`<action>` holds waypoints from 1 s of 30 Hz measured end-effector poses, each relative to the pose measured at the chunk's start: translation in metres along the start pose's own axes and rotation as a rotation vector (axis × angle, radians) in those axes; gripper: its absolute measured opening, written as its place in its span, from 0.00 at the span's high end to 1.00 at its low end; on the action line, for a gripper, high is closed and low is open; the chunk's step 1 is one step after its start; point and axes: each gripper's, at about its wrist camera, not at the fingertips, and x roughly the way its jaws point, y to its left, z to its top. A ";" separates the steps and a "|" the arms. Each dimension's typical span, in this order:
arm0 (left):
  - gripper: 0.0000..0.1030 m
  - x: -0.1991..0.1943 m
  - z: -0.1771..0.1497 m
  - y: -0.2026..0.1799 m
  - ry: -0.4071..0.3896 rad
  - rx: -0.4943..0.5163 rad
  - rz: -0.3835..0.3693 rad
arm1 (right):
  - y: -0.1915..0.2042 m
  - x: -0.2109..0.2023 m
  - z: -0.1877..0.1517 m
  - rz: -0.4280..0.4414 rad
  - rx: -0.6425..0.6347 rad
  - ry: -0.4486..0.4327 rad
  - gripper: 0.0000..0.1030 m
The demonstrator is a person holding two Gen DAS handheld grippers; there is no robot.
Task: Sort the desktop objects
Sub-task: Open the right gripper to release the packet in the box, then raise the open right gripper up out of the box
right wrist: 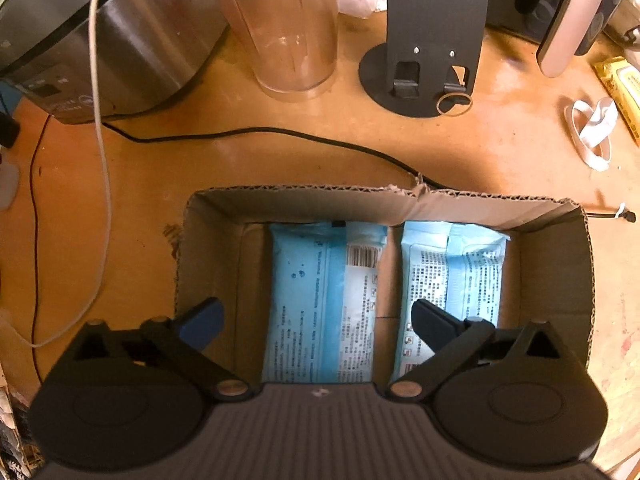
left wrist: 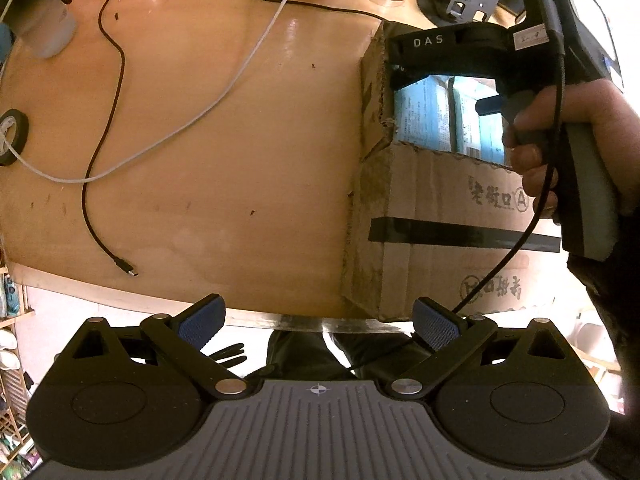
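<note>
An open cardboard box (right wrist: 304,193) stands on the wooden desk (left wrist: 224,184). Two light blue wet-wipe packs lie side by side in it, one at the left (right wrist: 320,300) and one at the right (right wrist: 460,264). My right gripper (right wrist: 318,314) points down over the box and is open. The left pack lies below the gap between its fingers, and the pads do not touch it. In the left wrist view a person's hand (left wrist: 560,140) holds that gripper above the box (left wrist: 440,200). My left gripper (left wrist: 318,316) stands open over the desk's front edge with nothing in it.
Behind the box stand a clear tumbler (right wrist: 288,32), a black stand (right wrist: 432,40) and a metal appliance (right wrist: 120,32). A white cable (left wrist: 240,80), a black USB cable (left wrist: 120,264) and a tape roll (left wrist: 12,132) lie left of the box. A yellow pack (right wrist: 624,92) and a white strap (right wrist: 592,132) lie at the far right.
</note>
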 end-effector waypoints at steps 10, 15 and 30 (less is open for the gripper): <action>0.00 -0.004 -0.004 -0.006 -0.011 0.001 0.000 | -0.004 -0.017 0.000 -0.001 -0.002 -0.005 0.00; 0.00 -0.004 -0.005 -0.009 -0.018 0.000 0.000 | -0.007 -0.029 0.000 -0.003 -0.004 -0.011 0.00; 0.00 -0.002 -0.006 -0.021 -0.030 0.003 -0.004 | -0.024 -0.055 -0.002 -0.027 -0.004 -0.012 0.00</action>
